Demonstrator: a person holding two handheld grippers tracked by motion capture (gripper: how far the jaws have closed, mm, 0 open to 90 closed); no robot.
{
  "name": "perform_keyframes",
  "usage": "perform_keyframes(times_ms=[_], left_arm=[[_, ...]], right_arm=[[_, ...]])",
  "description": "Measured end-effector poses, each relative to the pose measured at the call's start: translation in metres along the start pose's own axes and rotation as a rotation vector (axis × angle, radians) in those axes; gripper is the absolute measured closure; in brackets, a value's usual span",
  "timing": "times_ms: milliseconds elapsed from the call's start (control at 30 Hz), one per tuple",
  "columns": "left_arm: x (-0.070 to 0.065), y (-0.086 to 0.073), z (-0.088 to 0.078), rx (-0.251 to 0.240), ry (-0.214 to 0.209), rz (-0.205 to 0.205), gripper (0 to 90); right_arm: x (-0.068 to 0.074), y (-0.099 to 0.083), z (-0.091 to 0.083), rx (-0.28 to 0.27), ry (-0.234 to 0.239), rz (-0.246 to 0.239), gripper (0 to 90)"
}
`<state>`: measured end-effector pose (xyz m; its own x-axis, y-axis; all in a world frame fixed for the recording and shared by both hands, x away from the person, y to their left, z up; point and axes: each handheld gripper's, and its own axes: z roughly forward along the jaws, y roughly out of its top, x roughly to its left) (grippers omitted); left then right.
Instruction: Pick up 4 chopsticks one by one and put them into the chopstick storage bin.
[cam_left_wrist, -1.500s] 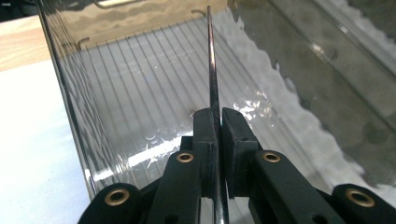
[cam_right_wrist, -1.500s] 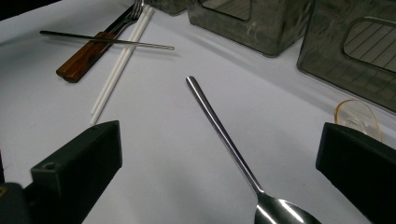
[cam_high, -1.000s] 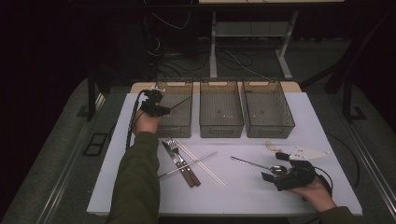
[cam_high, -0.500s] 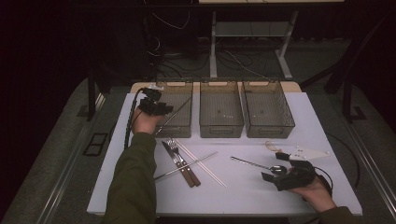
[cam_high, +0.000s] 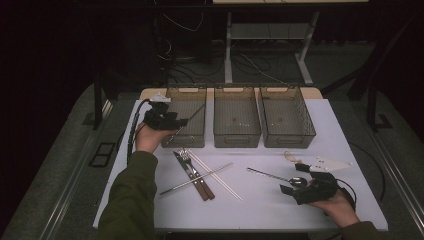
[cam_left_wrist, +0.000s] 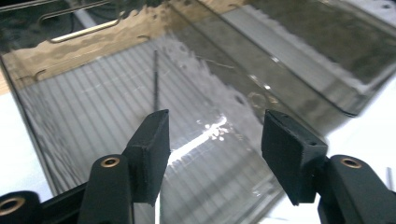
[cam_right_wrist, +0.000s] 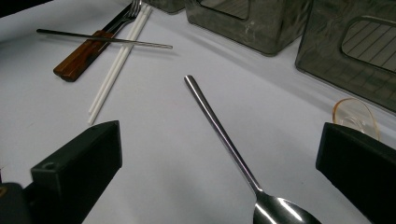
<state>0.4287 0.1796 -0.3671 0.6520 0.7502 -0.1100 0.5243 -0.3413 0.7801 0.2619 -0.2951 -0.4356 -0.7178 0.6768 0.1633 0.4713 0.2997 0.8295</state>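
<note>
Smoked-plastic bin (cam_high: 186, 117), upper left of the high view, now holds a thin metal rod (cam_left_wrist: 156, 79); the left gripper (cam_high: 176, 122) jaws have just been opening, empty. The right gripper (cam_high: 300, 186) stands apart over a spoon (cam_right_wrist: 224, 140).

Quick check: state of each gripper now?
Left gripper: jaws just been opening, nothing between them, above the left bin.
Right gripper: open, around the spoon, not gripping.

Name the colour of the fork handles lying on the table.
Reddish-brown wood on the fork handles, clearest in the right gripper view.
</note>
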Motion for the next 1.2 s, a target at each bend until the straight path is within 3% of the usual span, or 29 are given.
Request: perform_keyframes(times_ms=[400,500,833,1200], left_arm=[[-0.027,-0.022,-0.022,-0.065,-0.062,0.078,32.7],[-0.035,-0.03,-0.022,-0.059,-0.077,0.098,31.3],[-0.052,-0.056,-0.023,-0.047,-0.12,0.113,27.5],[-0.071,-0.079,-0.028,-0.044,-0.12,0.139,19.4]], right_arm=[[-0.001,0.0,0.001,0.007,-0.001,0.004,0.6],[-0.001,0.0,0.001,0.007,-0.001,0.001,0.6],[-0.001,0.0,0.001,0.006,-0.003,0.003,0.6],[0.0,-0.001,0.0,0.006,-0.008,-0.009,0.6]])
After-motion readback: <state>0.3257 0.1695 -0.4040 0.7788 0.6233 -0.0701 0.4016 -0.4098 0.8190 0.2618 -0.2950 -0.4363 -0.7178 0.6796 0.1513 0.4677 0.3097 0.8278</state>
